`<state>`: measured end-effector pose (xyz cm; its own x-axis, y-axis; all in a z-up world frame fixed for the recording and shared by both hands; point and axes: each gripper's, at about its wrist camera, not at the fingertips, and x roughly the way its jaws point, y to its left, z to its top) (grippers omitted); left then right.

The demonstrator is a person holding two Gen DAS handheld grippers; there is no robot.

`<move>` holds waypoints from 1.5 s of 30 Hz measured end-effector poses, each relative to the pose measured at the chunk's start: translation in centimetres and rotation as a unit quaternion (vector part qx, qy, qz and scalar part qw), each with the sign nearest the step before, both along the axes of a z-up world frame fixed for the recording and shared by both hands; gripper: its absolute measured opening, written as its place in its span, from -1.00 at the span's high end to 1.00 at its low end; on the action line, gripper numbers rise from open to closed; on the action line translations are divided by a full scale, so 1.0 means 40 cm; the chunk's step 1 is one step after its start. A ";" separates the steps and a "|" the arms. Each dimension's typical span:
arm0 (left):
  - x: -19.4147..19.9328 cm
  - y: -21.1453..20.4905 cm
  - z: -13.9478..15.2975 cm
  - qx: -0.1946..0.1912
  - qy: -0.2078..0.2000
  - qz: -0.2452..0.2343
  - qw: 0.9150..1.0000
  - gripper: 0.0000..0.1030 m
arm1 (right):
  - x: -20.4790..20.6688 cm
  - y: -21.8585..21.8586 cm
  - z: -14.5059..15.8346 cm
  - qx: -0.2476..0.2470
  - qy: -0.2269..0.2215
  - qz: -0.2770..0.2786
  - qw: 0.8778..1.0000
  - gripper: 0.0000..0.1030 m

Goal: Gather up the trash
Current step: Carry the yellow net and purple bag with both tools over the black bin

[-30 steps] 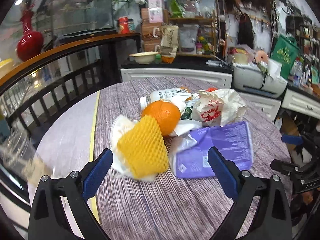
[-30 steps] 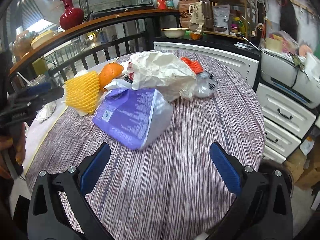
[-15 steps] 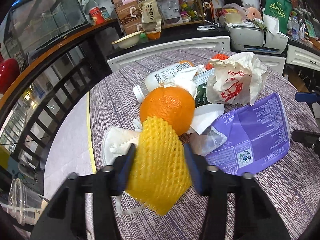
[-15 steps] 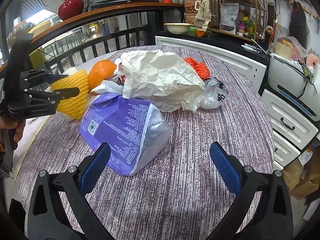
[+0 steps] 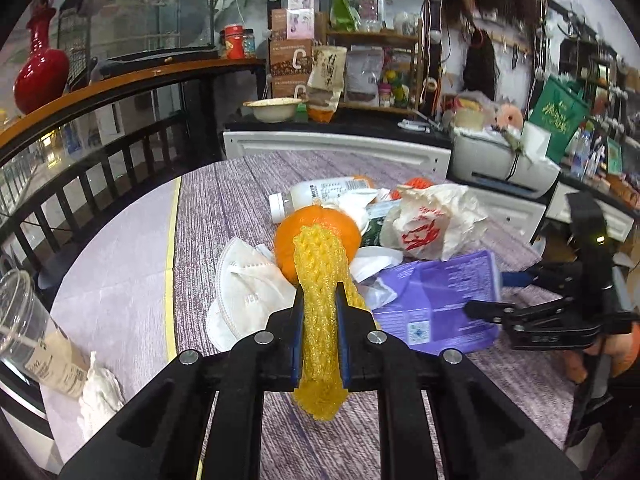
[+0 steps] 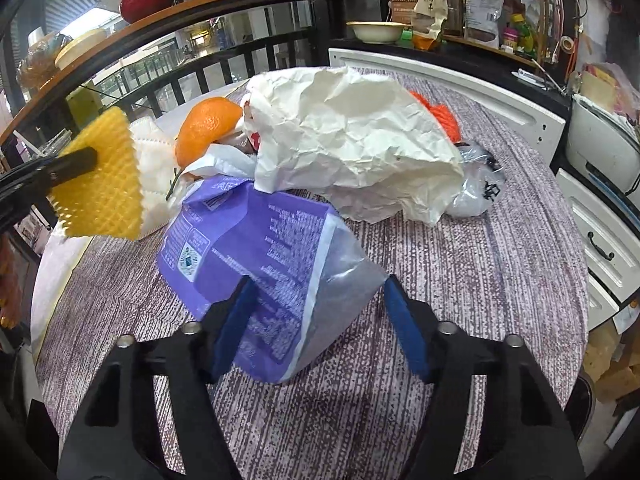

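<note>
Since 0.5 s ago the left gripper (image 5: 319, 332) has clamped the yellow foam fruit net (image 5: 320, 300), squeezing it narrow just ahead w/ the orange (image 5: 316, 232) behind, while the right gripper (image 6: 320, 316), jaws half-wide, straddles the purple bag's (image 6: 260, 248) near corner, prob. to pinch it next.

Bright, even indoor light; sharp centers, strong fisheye bending, dark vignetted corners.
</note>
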<state>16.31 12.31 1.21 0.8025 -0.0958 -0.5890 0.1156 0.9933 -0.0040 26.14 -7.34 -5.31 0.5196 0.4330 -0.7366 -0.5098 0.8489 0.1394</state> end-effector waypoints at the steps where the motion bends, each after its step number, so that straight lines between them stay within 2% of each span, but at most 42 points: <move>1: -0.007 0.000 0.001 -0.008 -0.003 0.001 1.000 0.74 | -0.002 -0.001 0.000 0.001 -0.002 -0.001 1.000 -0.02; 2: -0.013 -0.003 0.000 -0.014 -0.005 0.002 1.000 0.74 | -0.003 -0.002 0.001 0.002 -0.003 0.001 1.000 0.13; 8: -0.039 -0.017 -0.033 -0.039 0.001 0.005 0.999 0.74 | -0.036 -0.029 0.007 0.023 0.002 0.006 1.000 0.49; 12: -0.062 -0.030 -0.051 -0.039 -0.002 0.013 0.999 0.74 | -0.083 -0.047 0.025 0.035 -0.006 0.012 0.999 0.50; 18: -0.108 -0.039 -0.035 -0.061 -0.014 0.013 0.998 0.74 | -0.161 -0.077 0.056 0.050 -0.027 0.027 0.998 0.51; 24: -0.152 -0.072 -0.021 -0.063 -0.032 0.007 0.998 0.74 | -0.233 -0.128 0.082 0.053 -0.066 0.022 0.996 0.51; 31: -0.196 -0.116 -0.006 -0.068 -0.048 -0.002 0.997 0.74 | -0.318 -0.197 0.089 0.062 -0.085 0.010 0.994 0.53; 40: -0.228 -0.227 0.012 -0.078 -0.055 -0.050 0.994 0.74 | -0.391 -0.369 0.135 0.101 -0.121 -0.059 0.986 0.53; 45: -0.216 -0.319 0.014 -0.087 -0.048 -0.087 0.991 0.74 | -0.388 -0.509 0.127 0.103 -0.115 -0.149 0.977 0.53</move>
